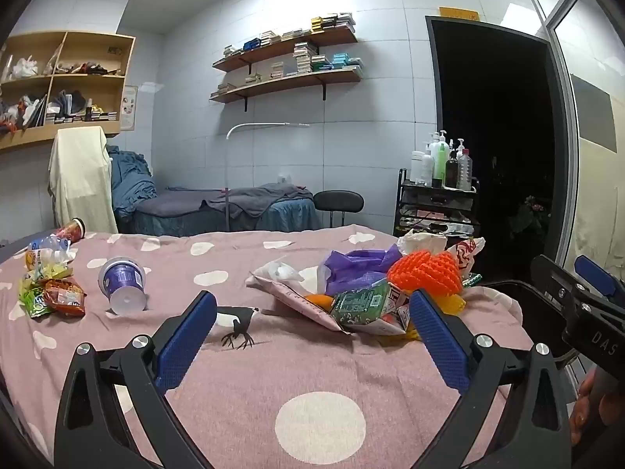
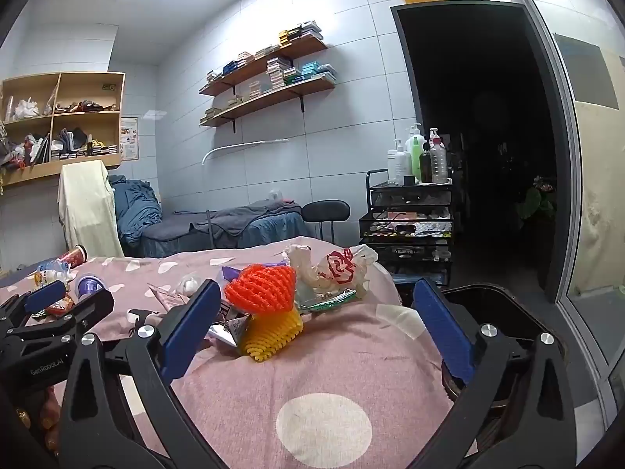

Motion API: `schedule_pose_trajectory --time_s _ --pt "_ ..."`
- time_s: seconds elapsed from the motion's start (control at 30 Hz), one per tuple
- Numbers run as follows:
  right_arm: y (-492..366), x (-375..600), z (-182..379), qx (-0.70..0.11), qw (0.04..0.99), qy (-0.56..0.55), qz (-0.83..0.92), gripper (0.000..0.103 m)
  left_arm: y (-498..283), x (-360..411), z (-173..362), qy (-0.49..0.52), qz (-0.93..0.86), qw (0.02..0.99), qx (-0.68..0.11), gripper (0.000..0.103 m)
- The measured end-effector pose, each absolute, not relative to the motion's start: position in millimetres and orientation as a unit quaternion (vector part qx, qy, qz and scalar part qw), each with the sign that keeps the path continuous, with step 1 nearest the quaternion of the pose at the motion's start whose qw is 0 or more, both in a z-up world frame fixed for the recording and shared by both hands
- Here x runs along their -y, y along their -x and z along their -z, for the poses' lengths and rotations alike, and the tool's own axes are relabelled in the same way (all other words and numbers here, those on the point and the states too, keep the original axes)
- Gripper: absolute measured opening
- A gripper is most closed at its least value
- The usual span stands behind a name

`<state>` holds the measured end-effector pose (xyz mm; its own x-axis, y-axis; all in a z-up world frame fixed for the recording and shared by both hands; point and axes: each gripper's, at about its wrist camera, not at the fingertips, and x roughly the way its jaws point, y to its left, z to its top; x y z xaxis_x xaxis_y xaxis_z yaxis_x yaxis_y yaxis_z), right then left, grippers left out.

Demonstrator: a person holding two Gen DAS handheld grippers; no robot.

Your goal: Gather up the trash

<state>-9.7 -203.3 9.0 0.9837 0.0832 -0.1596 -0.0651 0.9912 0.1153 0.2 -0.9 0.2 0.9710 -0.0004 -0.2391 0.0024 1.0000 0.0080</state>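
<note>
left claw (image 1: 312, 320): spread wide, nothing between the blue pads, hanging low over the pink polka-dot bed cover (image 1: 320, 426)
right claw (image 2: 318, 320): also released at full spread, empty; its tips frame the trash heap from the near side
surface: a bed, not a desk; pink cover with white dots and a black bird print (image 1: 238, 324)
main trash heap: right half of the bed, near the far-right corner
heap items: orange foam fruit net (image 2: 261, 289) on top of a yellow foam net (image 2: 273, 332), green printed carton (image 1: 361, 301), purple plastic bag (image 1: 351, 269), crumpled white bag with red print (image 2: 343, 267), pink flat pouch (image 1: 304, 305), silver wrapper by the right claw's left pad
second trash group: left edge of the bed, well apart from the heap
second group items: purple-label white cup (image 1: 123, 285) lying on its side, red and green snack wrappers (image 1: 54, 297), clear plastic bottle (image 1: 45, 248), red cup (image 1: 74, 230) tipped over at the far edge
bin: dark open container (image 2: 492, 305) just beside the bed's right edge, by the right claw; looks like a trash bin, contents not visible
claw positions: side by side, each one's frame shows in the other's camera
hands: fingers visible gripping both handles at frame edges
background: second bed with blue-grey bedding, 2 wall shelves of small boxes, black cart with pump bottles, dark doorway
</note>
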Motion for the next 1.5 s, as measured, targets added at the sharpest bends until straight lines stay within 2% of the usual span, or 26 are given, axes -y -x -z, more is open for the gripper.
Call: schedule_pose_trajectory --time_s 1.5 --pt "11.9 203.8 -4.7 -0.091 0.993 -0.052 -0.053 0.098 -1.1 -3.0 4.4 0.011 0.000 0.991 -0.130 0.098"
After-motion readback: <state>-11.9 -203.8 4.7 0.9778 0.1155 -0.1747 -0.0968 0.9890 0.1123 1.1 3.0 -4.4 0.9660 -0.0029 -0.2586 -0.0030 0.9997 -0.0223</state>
